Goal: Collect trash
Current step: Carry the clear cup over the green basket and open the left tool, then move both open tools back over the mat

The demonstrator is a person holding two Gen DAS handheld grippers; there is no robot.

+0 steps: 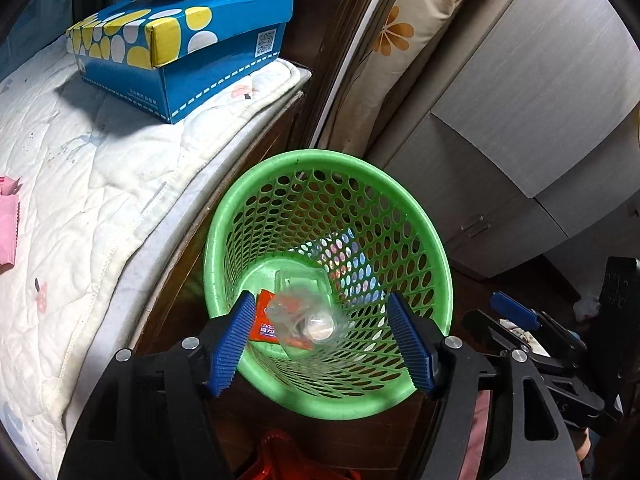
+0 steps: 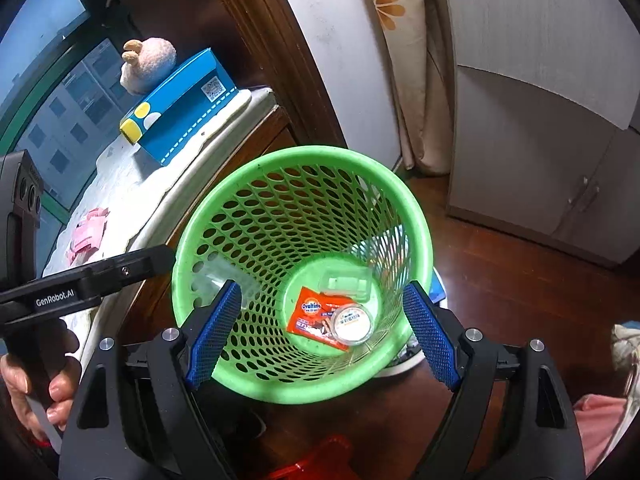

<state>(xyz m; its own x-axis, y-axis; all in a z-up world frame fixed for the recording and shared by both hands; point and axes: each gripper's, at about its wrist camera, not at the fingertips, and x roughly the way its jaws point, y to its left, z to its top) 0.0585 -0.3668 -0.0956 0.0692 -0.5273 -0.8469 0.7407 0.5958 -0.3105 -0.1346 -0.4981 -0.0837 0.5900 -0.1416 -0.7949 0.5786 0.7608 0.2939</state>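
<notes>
Both grippers hang over the green perforated bin, which stands on the dark wood floor just beside the quilted bed. The left gripper is spread wide with nothing between its blue pads, and so is the right gripper. At the bin's bottom lie an orange sachet, a round white-lidded tub resting on it, and a clear plastic tray. On the bed sit a blue tissue box and pink wrappers. A grey cabinet stands behind.
</notes>
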